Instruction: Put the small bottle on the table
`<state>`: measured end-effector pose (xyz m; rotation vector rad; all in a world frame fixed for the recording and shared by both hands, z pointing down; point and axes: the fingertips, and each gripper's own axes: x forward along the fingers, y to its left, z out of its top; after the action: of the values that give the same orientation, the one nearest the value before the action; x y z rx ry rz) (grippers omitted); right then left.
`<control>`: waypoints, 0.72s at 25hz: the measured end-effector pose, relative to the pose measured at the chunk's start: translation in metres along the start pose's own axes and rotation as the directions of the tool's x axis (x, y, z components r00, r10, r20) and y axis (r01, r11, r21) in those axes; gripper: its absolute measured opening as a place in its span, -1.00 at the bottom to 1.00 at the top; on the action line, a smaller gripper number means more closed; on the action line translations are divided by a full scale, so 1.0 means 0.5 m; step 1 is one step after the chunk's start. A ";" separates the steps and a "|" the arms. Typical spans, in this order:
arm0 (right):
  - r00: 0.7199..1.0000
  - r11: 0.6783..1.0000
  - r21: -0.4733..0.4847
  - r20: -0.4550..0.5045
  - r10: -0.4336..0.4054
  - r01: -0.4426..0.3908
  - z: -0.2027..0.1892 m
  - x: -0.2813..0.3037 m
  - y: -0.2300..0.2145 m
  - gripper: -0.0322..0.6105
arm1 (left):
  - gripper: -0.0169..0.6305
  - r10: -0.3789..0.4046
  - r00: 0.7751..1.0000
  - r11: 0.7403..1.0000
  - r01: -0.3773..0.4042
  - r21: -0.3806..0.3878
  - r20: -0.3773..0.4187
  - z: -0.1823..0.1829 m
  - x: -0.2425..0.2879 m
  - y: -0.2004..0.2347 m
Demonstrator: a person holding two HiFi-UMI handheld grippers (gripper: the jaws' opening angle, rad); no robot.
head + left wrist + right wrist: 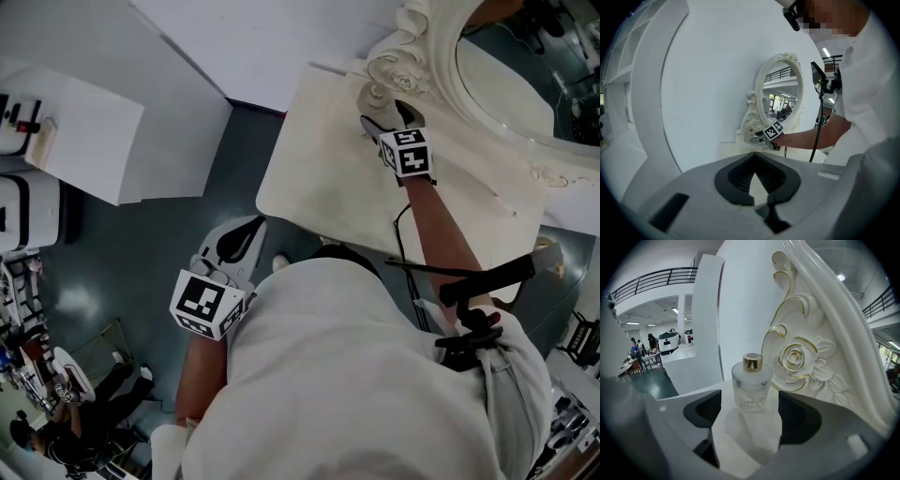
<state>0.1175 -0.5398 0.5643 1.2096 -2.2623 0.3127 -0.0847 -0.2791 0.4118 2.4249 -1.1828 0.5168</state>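
Observation:
The small frosted bottle [751, 387] with a gold cap stands upright on the white table [754, 432], right by the mirror's carved rose frame [801, 357]. My right gripper [750, 411] is open, its dark pads [705, 411] on either side just short of the bottle, not touching it. In the head view that gripper [380, 117] reaches to the table's far corner, where the bottle [374, 95] shows as a pale round top. My left gripper [230, 246] hangs low beside the person over the floor, its jaws [756, 180] shut and empty.
An ornate oval mirror [506, 84] takes up the table's [319, 178] right side. A black cable [401, 225] runs across the table's near edge. A white panel [84, 141] stands to the left over the dark floor. A person sits far off at lower left [66, 431].

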 end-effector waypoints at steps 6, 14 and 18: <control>0.999 0.999 0.017 -0.010 -0.041 0.041 -0.022 -0.075 0.044 0.22 | -0.94 -0.051 0.999 0.998 0.050 0.024 0.017 -0.024 -0.048 -0.008; 0.997 0.998 -0.007 -0.033 -0.065 0.065 -0.063 -0.189 0.168 -0.39 | -0.94 -0.107 0.994 0.993 0.106 0.044 0.027 -0.074 -0.139 -0.016; 0.996 0.996 0.000 -0.037 -0.084 0.084 -0.085 -0.246 0.232 -0.70 | -0.94 -0.137 0.990 0.989 0.135 0.062 0.032 -0.103 -0.182 -0.019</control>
<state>0.0920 -0.3699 0.5355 1.2857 -2.1733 0.3028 -0.1375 -0.1884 0.4099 2.5542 -1.0203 0.4749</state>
